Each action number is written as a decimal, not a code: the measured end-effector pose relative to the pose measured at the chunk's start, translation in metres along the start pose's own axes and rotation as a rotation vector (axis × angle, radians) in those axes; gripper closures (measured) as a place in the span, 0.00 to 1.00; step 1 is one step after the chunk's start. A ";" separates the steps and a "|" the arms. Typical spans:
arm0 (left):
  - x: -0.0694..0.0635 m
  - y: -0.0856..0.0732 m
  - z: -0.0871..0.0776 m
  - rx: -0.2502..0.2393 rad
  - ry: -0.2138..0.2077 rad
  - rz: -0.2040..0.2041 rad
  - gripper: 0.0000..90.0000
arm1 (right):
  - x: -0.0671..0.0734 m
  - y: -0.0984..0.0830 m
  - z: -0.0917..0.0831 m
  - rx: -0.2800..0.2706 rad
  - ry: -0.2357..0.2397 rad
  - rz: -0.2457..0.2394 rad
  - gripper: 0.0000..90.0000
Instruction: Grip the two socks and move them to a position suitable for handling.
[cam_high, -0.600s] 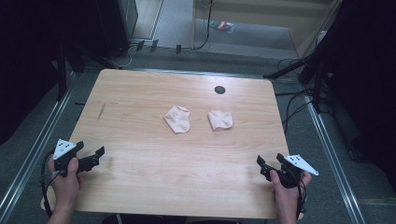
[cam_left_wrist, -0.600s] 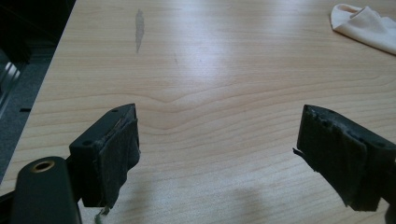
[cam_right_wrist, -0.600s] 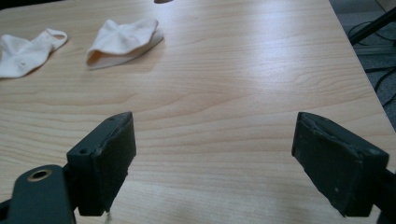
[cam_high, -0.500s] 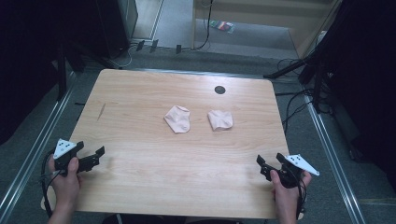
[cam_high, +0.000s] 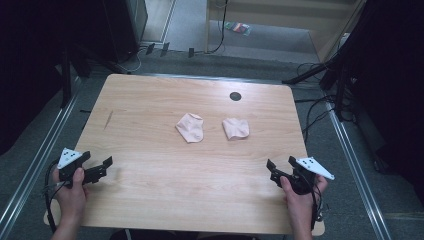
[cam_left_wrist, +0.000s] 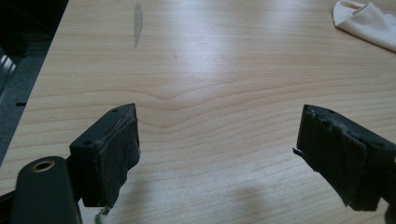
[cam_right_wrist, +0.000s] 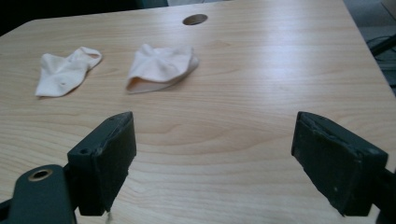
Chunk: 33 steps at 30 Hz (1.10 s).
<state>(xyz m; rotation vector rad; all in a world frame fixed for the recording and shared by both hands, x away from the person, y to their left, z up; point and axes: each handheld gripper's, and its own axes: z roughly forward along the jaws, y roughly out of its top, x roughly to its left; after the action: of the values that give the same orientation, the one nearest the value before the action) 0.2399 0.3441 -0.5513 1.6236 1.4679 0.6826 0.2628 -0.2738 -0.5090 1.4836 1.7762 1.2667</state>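
- Nothing has shifted since the earlier frame: both grippers and both cloths sit in the same places.
- Left gripper (cam_high: 100, 169) has its fingers (cam_left_wrist: 116, 154) spread wide with nothing but bare wood between them; it sits at the near-left edge of the worktop (cam_high: 150, 195), held by the left hand (cam_high: 72, 192).
- Right gripper (cam_high: 274, 172) likewise has its fingers (cam_right_wrist: 109, 161) wide apart and empty, at the near-right edge, held by the right hand (cam_high: 297, 197).
- Between the two grippers the whole near half of the worktop lies open.
- Left cloth (cam_high: 190, 127) and right cloth (cam_high: 235, 128), both pale and crumpled, lie near each other but apart around the middle, well away from either gripper and from every edge.
- Farther back, a dark round hole (cam_high: 235, 96) sits near the far edge.
- A faint scuff mark (cam_high: 108, 119) shows toward the left edge.
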 end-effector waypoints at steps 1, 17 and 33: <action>0.000 0.000 0.000 -0.001 -0.001 0.002 0.15 | 0.003 0.002 0.001 0.000 0.012 -0.005 0.15; 0.000 0.000 -0.001 -0.007 -0.010 -0.002 0.15 | 0.053 0.039 0.045 0.032 0.072 -0.080 0.16; 0.001 -0.001 -0.001 -0.012 -0.013 -0.006 0.15 | 0.083 0.061 0.113 0.118 0.025 -0.115 0.29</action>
<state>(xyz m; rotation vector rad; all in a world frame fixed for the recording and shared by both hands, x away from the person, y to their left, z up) 0.2387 0.3451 -0.5512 1.6109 1.4564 0.6755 0.3624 -0.1597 -0.4910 1.4116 1.9528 1.1456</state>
